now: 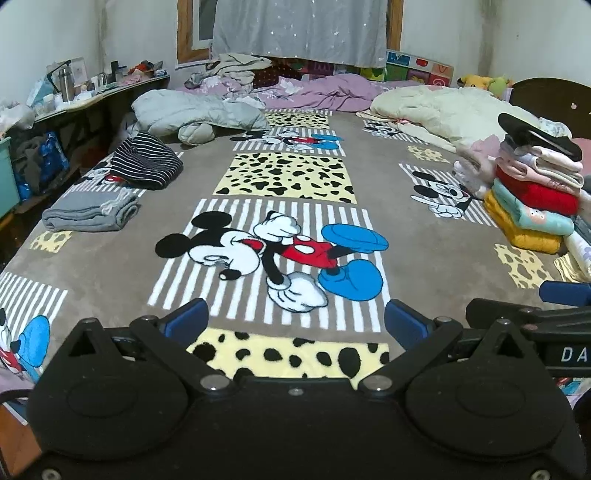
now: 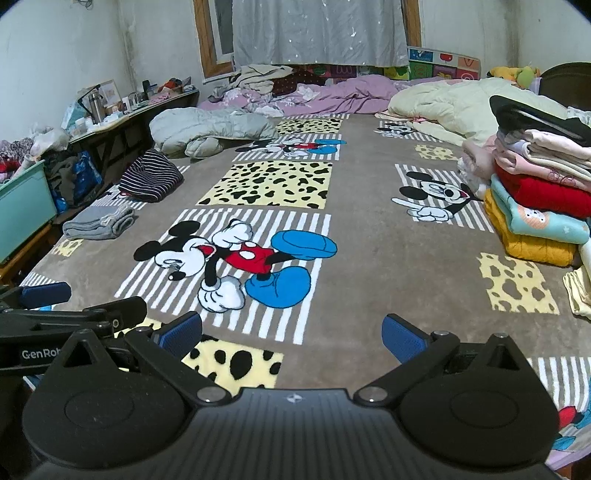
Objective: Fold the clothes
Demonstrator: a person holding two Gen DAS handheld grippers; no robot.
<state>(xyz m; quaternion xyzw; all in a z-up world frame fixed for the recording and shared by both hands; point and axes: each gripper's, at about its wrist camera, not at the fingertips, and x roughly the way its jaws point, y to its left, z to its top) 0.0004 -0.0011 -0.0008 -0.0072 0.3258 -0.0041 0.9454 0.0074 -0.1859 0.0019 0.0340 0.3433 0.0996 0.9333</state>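
Tongs: your left tongs [image 1: 293, 325] and right tongs [image 2: 291, 334] gape wide, holding nothing | Clothes: striped top [image 1: 147, 162] crumpled at bed's far left, past grey folded piece [image 1: 90, 214] | Handling: probably light, limp; pinch both shoulder seams.

Both wrist views look forward from low over the near edge of the bed blanket [image 1: 110, 266], facing the curtain [image 1: 299, 29] at the far wall. They share nearly the whole scene; the left gripper [image 2: 40, 295] shows beside the right view's lower left.
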